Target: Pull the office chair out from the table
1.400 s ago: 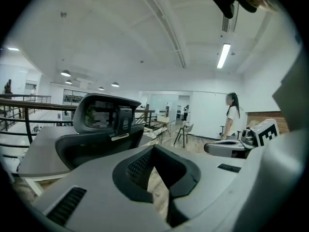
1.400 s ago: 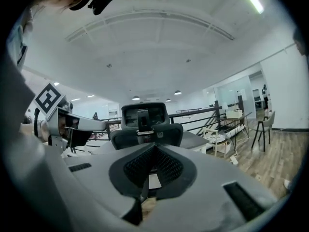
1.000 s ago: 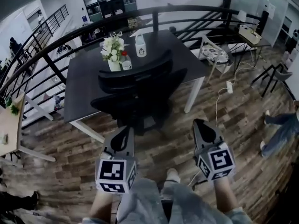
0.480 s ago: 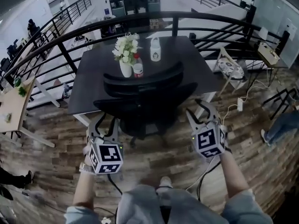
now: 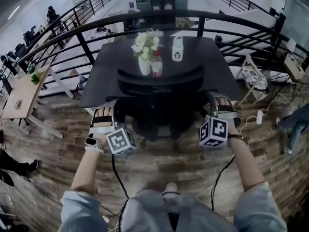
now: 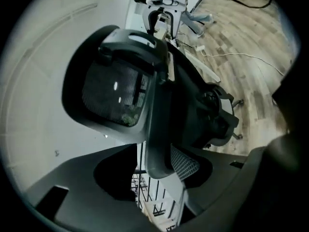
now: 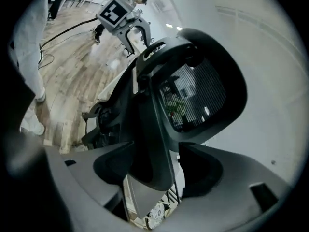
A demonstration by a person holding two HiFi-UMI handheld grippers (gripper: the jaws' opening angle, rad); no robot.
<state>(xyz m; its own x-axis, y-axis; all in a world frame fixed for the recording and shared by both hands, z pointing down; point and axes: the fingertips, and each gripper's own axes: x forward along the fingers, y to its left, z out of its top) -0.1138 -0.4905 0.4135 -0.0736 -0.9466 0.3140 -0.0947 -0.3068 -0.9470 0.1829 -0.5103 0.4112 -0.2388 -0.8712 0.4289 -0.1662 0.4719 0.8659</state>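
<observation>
Head view, looking steeply down: nearest are the person's own legs over the wooden floor (image 5: 159,170), with both arms stretched toward the office chair (image 5: 159,88). The left gripper (image 5: 107,111) is at the chair's left side and the right gripper (image 5: 219,104) at its right, each turned on its side at armrest height.

In the left gripper view the jaws stand spread wide, having just been opening, and the left armrest (image 6: 159,129) runs into the gap between them. Light shows on either side of it, so nothing is pinched. The right gripper view shows the mirror case: jaws wide apart, just opened, with the right armrest (image 7: 152,144) between them but not clamped.

Past the grippers, the chair sits pushed in against the near edge of the dark table (image 5: 108,71), its seat partly under the top and its curved back right at the edge. Farther on the table stand a vase of flowers (image 5: 146,47), a red-capped bottle (image 5: 157,65) and a white bottle (image 5: 177,50) — beyond them a black railing (image 5: 145,16).

The task looks barely begun: both tools are lined up on the armrests, but the grip and the pull toward the person are not yet done.
</observation>
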